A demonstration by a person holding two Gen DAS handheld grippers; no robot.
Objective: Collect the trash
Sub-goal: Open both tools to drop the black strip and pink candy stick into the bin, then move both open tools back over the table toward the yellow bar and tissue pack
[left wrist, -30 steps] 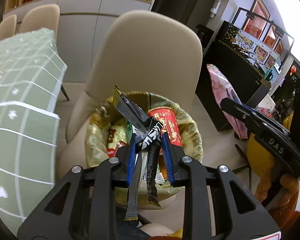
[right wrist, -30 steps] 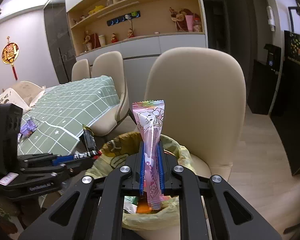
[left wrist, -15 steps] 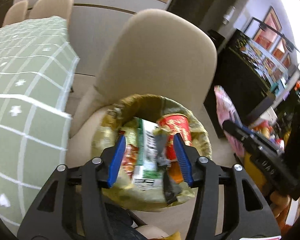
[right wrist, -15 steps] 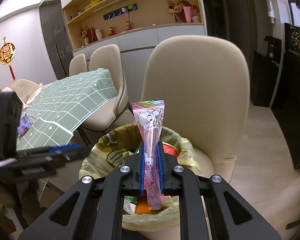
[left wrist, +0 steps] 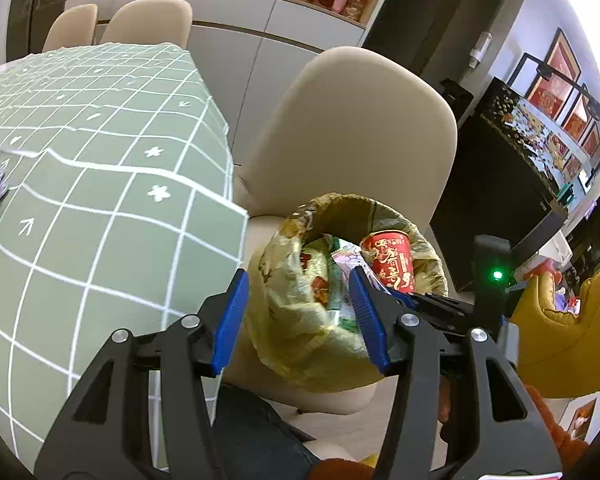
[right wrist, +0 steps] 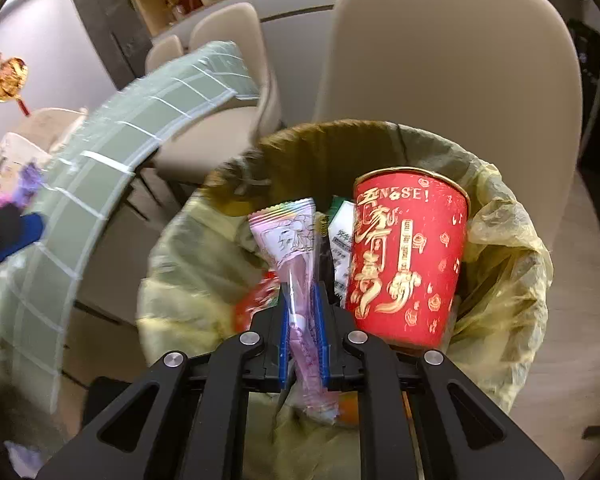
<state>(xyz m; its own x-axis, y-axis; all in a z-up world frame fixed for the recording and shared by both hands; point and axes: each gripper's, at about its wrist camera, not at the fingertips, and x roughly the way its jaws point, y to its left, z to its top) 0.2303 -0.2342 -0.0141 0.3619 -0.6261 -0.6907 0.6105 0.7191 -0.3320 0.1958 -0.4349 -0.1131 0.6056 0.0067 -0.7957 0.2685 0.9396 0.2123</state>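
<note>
Pink wrapper (right wrist: 296,264) sits clamped in the right claw (right wrist: 302,300) at frame centre over the bin (right wrist: 512,264); left claw (left wrist: 298,312), empty, has just been spreading apart

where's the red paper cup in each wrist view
Left wrist: the red paper cup stands in the bin, right of centre, just above the right finger of the left gripper.
Right wrist: the cup fills the centre-right, right of the pink wrapper held by the right gripper.
Shared landmark: the yellow bin liner.
</note>
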